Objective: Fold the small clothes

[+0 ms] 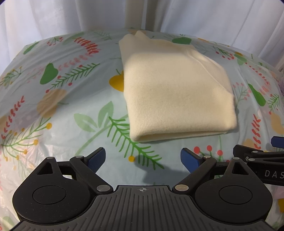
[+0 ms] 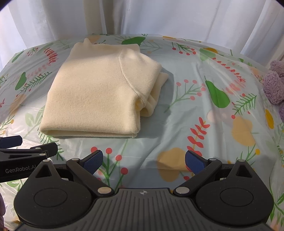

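A cream knit garment (image 1: 175,88) lies folded into a thick rectangle on the floral tablecloth (image 1: 71,110); it also shows in the right wrist view (image 2: 95,94), with a sleeve end tucked at its right side. My left gripper (image 1: 142,159) is open and empty, a little short of the garment's near folded edge. My right gripper (image 2: 143,160) is open and empty, to the near right of the garment. Each gripper shows at the edge of the other's view, the right one (image 1: 262,156) and the left one (image 2: 26,151).
A purple fluffy item (image 2: 275,83) lies at the table's far right edge. White curtains (image 2: 142,16) hang behind the table. The tablecloth (image 2: 204,124) is thin plastic with wrinkles.
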A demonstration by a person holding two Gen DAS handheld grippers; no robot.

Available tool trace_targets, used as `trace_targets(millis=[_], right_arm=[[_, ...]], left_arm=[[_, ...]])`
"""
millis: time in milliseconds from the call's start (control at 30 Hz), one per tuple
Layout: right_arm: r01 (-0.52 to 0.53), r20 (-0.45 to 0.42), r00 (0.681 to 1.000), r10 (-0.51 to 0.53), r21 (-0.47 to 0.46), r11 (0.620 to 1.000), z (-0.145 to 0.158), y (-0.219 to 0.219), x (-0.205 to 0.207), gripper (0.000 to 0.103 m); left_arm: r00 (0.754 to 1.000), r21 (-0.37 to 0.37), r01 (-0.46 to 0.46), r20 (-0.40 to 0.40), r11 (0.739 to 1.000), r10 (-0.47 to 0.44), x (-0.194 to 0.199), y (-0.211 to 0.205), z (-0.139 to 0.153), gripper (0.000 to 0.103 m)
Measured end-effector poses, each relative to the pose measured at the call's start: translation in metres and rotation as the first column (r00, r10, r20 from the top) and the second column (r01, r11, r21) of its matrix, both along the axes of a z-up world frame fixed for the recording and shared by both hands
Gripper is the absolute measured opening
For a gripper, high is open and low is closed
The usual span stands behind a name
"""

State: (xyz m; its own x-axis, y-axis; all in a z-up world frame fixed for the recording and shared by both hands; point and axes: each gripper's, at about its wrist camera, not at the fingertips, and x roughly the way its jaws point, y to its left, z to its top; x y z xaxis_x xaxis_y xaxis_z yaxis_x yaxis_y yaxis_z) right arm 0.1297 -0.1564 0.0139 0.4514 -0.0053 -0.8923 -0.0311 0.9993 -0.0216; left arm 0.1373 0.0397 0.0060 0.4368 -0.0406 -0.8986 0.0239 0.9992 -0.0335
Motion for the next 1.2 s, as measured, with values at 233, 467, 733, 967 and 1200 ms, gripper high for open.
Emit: trace_targets(millis=[233,467,733,967,1200], right_arm=[[0.003,0.005,1.000,-0.003,-0.004,1.000,0.001,-0.002,0.002,0.099],[0.004,0.006,1.000,-0.004,0.001,1.000,0.000,-0.003,0.003,0.099],[0.013,0.008,1.000,-0.013,0.001,1.000,-0.002,-0.004,0.004,0.099],[0.018,0.008,1.000,-0.018,0.001,1.000,-0.002,-0.007,0.005,0.099],[0.015,0.008,1.000,-0.015,0.002,1.000,-0.002,-0.007,0.006,0.099]], left_arm=[[1.000,0.002,0.006,-0.006,1.000,-0.006,0.002,-0.002,-0.001,0.095],[1.000,-0.008,0.004,-0.017,1.000,-0.004,0.005,-0.002,-0.003,0.095],[0.999,-0.010,0.006,-0.032,1.000,-0.006,0.009,-0.004,-0.006,0.095],[0.999,-0.008,0.016,-0.038,1.000,-0.016,0.010,-0.008,-0.008,0.095],[0.999,-0.012,0.015,-0.041,1.000,-0.016,0.011,-0.007,-0.008,0.095]])
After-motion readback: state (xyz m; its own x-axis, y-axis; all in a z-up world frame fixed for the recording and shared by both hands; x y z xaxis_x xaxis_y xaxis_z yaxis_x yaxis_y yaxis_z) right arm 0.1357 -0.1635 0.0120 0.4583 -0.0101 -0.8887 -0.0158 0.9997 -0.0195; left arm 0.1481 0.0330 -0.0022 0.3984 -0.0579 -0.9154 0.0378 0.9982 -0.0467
